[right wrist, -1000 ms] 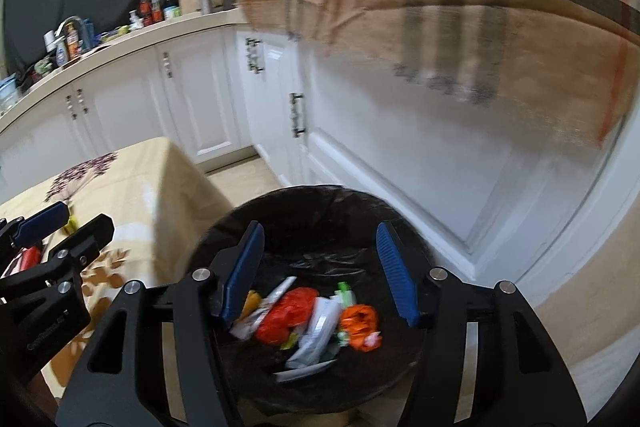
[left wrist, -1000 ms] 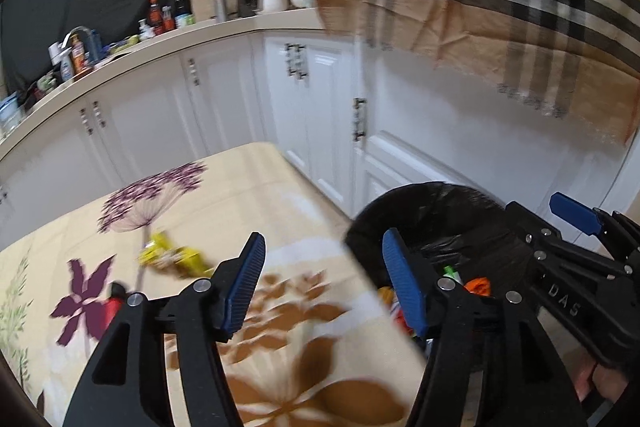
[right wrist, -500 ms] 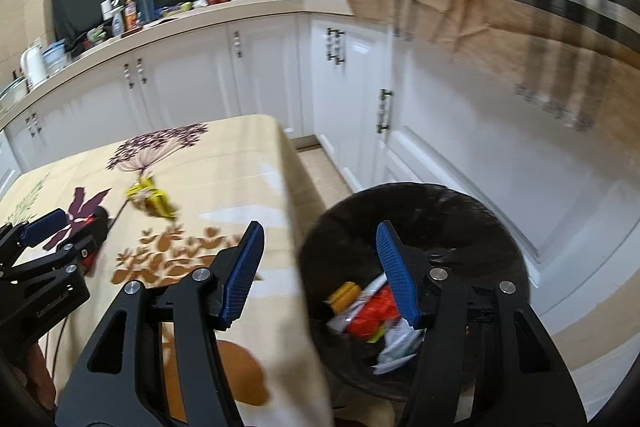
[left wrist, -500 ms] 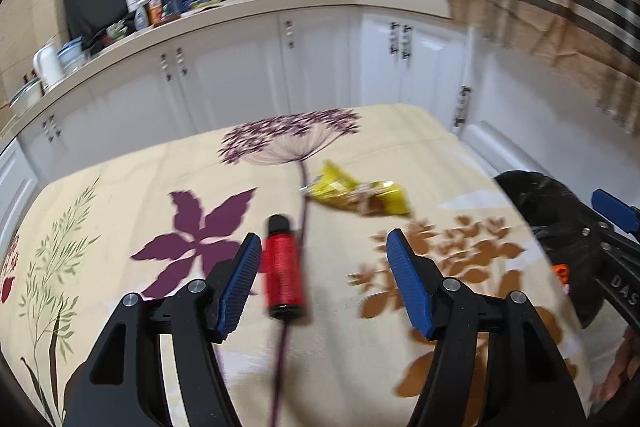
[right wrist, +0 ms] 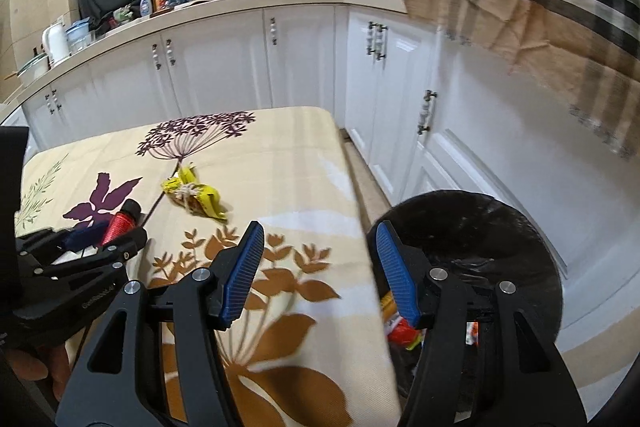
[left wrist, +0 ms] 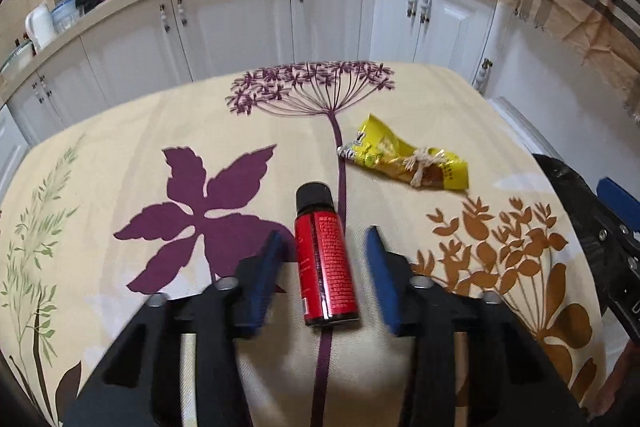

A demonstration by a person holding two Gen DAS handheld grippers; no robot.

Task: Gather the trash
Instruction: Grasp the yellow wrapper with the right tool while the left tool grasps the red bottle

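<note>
Left gripper (left wrist: pixel 326 267) closing around red bottle (left wrist: pixel 325 269), pads not yet touching; I keep it centred, squeeze mid-body. Right gripper (right wrist: pixel 318 271) apart, empty.

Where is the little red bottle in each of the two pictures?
Left wrist view: the red bottle lies low in the middle, between the closing left gripper fingers.
Right wrist view: far left, partly hidden behind that gripper.
Shared landmark: the yellow wrapper on the tablecloth.
</note>
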